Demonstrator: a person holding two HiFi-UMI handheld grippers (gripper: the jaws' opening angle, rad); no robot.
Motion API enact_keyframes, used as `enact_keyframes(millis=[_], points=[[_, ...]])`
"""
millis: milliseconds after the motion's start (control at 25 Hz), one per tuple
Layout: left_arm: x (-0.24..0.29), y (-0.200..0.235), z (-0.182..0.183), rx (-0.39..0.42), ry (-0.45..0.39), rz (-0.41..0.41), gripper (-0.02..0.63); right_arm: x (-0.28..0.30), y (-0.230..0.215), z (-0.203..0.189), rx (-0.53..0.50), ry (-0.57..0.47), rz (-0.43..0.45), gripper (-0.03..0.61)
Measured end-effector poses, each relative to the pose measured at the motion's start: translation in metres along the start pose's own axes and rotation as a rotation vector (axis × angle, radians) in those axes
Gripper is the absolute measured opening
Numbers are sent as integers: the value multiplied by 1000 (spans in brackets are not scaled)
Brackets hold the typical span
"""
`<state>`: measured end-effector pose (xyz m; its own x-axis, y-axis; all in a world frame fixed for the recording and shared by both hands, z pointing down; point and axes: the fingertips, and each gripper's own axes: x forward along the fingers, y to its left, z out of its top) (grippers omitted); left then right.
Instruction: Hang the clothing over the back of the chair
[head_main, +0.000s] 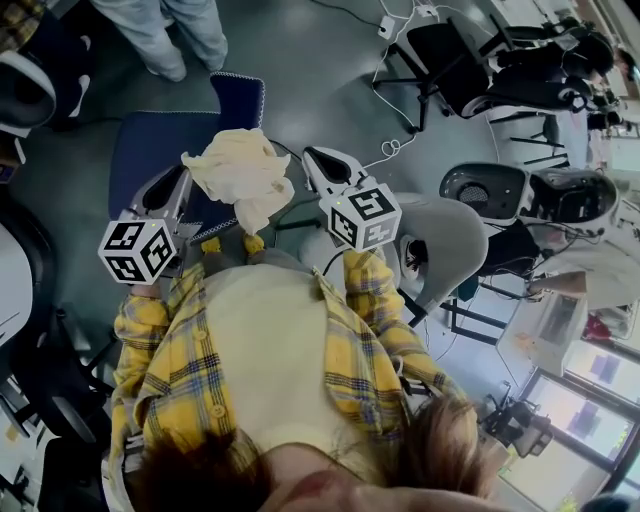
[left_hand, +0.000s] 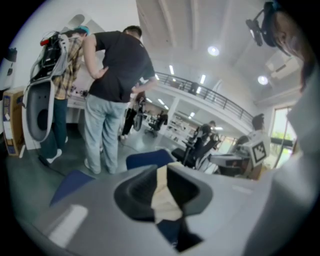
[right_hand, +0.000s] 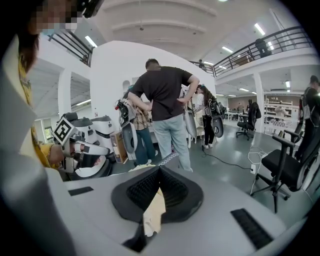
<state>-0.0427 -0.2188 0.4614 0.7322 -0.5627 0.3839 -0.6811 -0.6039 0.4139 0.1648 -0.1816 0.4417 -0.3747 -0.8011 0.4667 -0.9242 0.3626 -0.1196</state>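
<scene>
left gripper (head_main: 180, 183) and right gripper (head_main: 322, 165) both pinch the cream clothing (head_main: 240, 165), bunched between them mid-frame; the chair back (head_main: 240, 100) lies just above it.

Head view steeply down, gripper views along jaws, clothing (head_main: 240, 172) in all.

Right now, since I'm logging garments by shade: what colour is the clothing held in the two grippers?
Plain pale cream-yellow. The clothing shows best in the head view.
</scene>
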Motion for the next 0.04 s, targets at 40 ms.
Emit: enact_keyframes(millis=[40], points=[[-2,1,0,-6,-1,3,61,0,0,0,1,-1,2,14]])
